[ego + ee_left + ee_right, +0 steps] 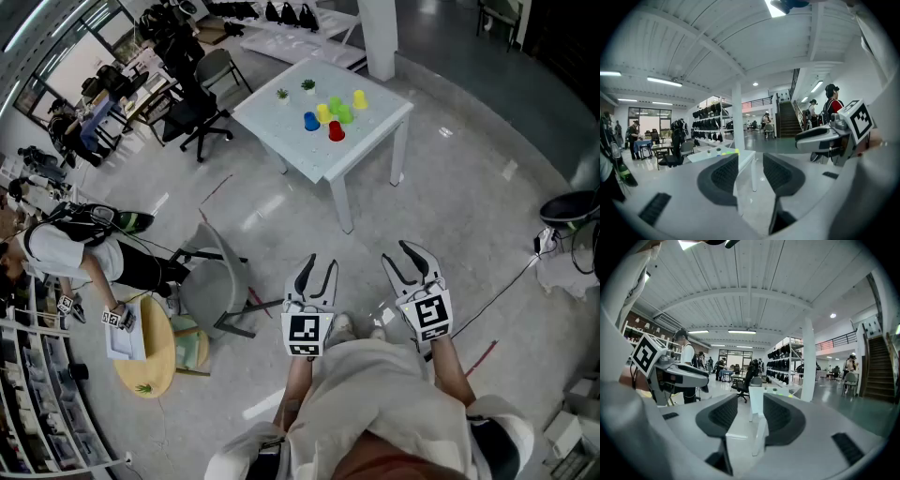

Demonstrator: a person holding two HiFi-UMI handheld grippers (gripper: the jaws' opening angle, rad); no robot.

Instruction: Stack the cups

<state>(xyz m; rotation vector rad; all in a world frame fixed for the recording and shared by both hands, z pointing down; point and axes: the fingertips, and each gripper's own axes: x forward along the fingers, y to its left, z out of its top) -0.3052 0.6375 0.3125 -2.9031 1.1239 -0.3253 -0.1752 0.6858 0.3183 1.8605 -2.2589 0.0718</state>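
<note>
Nearest to the camera, the person's torso [375,408] is seen from above, and both tools are held out just in front of it over the floor [487,234]. On the left, the left hand-held gripper [320,265] is carried with its jaws a little apart; nothing is held between them, as its own view shows.

Far ahead, well apart from both tools, the cups are gathered on the white desk [281,127]. From left to right a blue cup [311,121], a yellow cup [322,112], a red cup [336,131] on the near side, a green cup [337,107] (possibly two, too small to tell) and a second yellow cup [359,98] are made out. None is stacked yet. The loose row is laid from near left to far right.

On the right, the right hand-held gripper [397,255] is likewise held empty, its jaws drawn to a narrow gap. Both tools are pointed toward the desk. The cluster is judged to lie straight ahead between the two lines of aim, slightly closer to the left one's, so neither hand is much favoured, and the floor must be crossed before any cup can be reached.
</note>
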